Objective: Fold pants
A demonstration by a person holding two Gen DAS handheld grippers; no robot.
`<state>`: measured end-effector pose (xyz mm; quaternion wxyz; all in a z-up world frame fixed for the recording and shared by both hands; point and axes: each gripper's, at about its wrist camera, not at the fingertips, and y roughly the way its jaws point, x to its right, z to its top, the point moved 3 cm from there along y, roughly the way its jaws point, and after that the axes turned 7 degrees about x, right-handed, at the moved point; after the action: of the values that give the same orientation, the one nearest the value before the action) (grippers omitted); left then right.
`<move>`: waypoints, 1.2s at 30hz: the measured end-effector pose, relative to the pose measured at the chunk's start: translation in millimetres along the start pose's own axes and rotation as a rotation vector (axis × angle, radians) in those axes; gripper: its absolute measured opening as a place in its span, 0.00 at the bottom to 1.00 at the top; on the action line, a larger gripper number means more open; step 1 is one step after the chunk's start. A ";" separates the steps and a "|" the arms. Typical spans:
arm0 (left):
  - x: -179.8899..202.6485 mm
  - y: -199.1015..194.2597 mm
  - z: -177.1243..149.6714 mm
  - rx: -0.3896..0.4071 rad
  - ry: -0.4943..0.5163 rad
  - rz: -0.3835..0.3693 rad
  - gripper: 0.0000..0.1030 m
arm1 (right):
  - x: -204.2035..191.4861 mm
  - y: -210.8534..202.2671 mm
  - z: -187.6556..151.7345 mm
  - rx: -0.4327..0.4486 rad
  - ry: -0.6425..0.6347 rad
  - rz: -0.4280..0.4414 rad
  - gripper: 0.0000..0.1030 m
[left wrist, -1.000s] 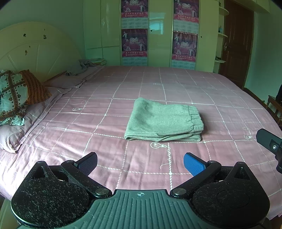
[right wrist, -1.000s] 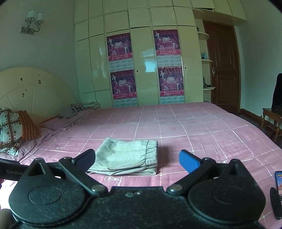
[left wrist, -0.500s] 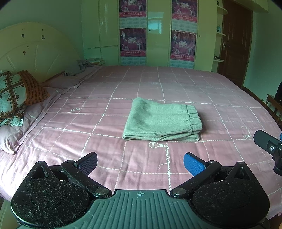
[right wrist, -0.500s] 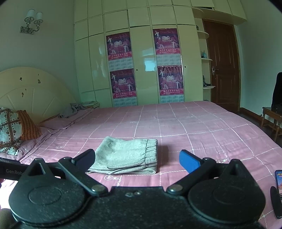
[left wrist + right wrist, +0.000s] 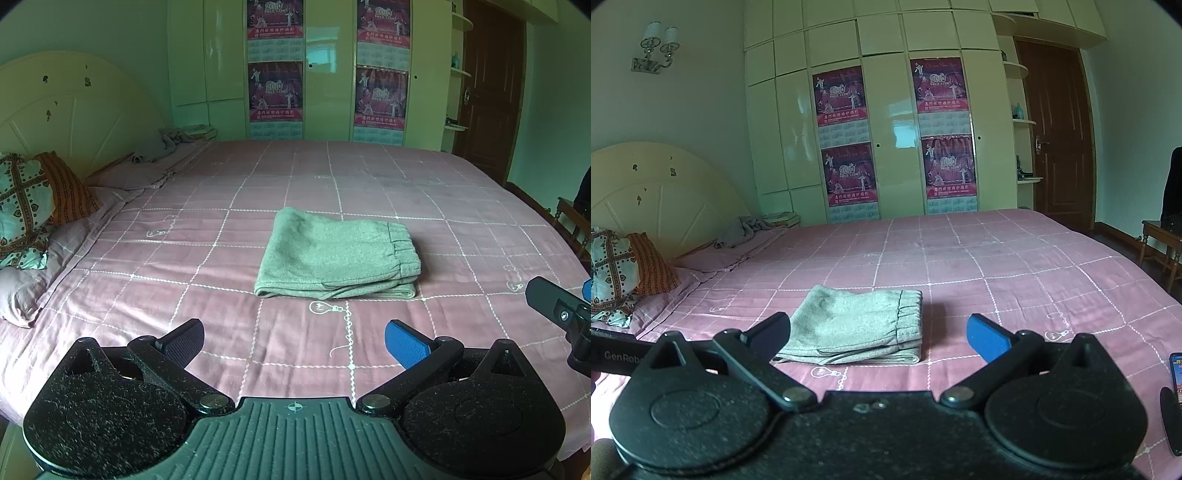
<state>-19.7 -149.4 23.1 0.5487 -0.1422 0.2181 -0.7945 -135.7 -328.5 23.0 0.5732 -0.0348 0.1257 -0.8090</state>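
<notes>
On the pink checked bedspread (image 5: 207,280), folded grey pants (image 5: 338,254) are lying at twelve o'clock; your left gripper (image 5: 293,339) and right gripper (image 5: 877,334) are gaping wide, empty. Snagging could undo the folds.

Spreading across both views: pink checked bedspread (image 5: 332,184) with white grid lines and small light-bulb motifs. Leaning against the cream headboard (image 5: 74,110) at the left: patterned teal pillow (image 5: 22,206) just beside an orange striped cushion (image 5: 70,192). Lying crumpled near the far corner of the bed: grey cloth (image 5: 742,230). Hanging on the cream wardrobe (image 5: 886,129): 4 red posters (image 5: 840,96). Standing shut at the right: brown door (image 5: 1060,136). Showing at the lower right edge: phone (image 5: 1176,373).
</notes>
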 end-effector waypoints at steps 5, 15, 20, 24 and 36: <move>1.1 0.3 0.3 -0.002 -0.001 -0.002 1.00 | -0.6 0.2 -0.2 -0.003 -0.001 -0.001 0.99; 5.1 2.5 0.6 -0.012 0.003 -0.009 1.00 | -0.4 1.0 -1.2 -0.007 0.002 0.001 0.99; 6.1 3.8 0.3 -0.015 0.005 -0.009 1.00 | -1.1 1.8 -3.0 -0.012 0.001 0.000 0.99; 4.9 6.2 -0.8 -0.020 0.006 -0.012 1.00 | -1.0 4.3 -3.5 -0.019 0.002 0.001 0.99; 6.2 14.5 -1.1 -0.028 0.012 -0.021 1.00 | 0.5 10.3 -8.0 -0.031 0.007 -0.010 0.99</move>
<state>-10.7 -159.4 14.8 0.5368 -0.1473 0.2309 -0.7980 -127.9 -330.9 12.8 0.5680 -0.0413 0.1404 -0.8099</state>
